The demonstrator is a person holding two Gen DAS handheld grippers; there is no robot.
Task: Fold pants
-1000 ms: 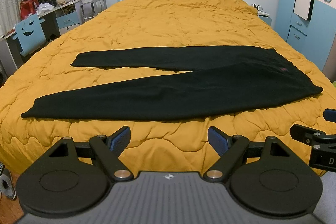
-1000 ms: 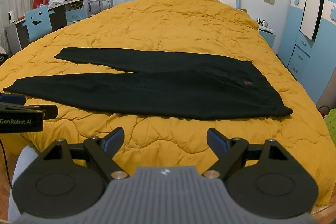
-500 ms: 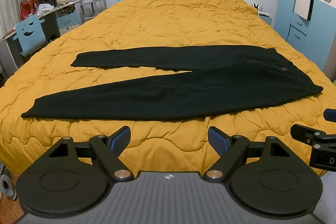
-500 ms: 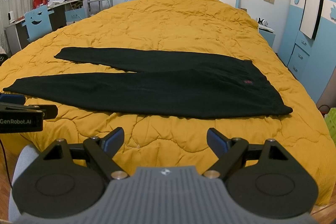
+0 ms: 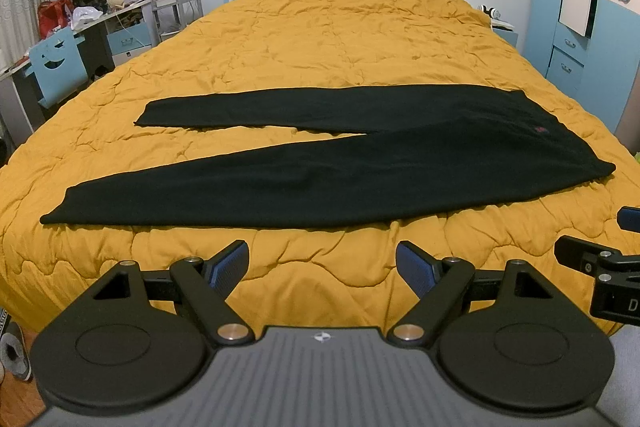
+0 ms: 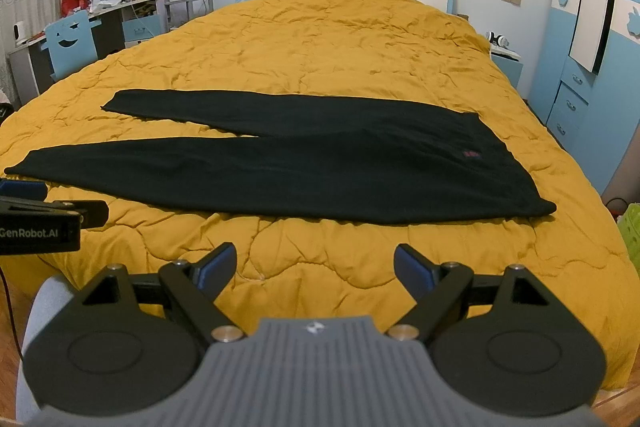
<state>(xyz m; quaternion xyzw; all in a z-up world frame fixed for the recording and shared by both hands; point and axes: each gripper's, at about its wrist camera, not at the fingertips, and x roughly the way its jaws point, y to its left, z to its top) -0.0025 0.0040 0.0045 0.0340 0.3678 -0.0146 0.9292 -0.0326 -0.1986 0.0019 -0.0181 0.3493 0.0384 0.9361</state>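
While the black pants (image 5: 340, 167) lie spread flat across the yellow quilt (image 5: 328, 39) on the bed, both of your grippers hang at the near edge of the mattress, well short of the fabric. Your left gripper (image 5: 322, 263) has its jaws spread wide, blue pads (image 5: 230, 263) facing each other with only quilt between them, and it holds nothing. Your right gripper (image 6: 314, 265) is just as wide apart and just as empty. The pants run crosswise in front of you: the waistband end sits to your right, with a small red mark (image 6: 470, 155) near it, and the two legs point to your left. The legs part into a narrow V, the far leg ending nearer the middle of the bed and the near leg reaching almost to the left edge of the quilt. The near leg's long edge lies parallel to the foot of the bed, close to your fingertips but not touching them. In the left wrist view your right gripper (image 5: 600, 259) pokes in at the right border; in the right wrist view your left gripper (image 6: 44, 219) shows at the left border, beside the near leg's cuff. A blue chair (image 6: 72, 43) and a cluttered desk (image 6: 116, 7) stand beyond the bed's left side, and a blue wardrobe (image 6: 596, 67) stands to the right.
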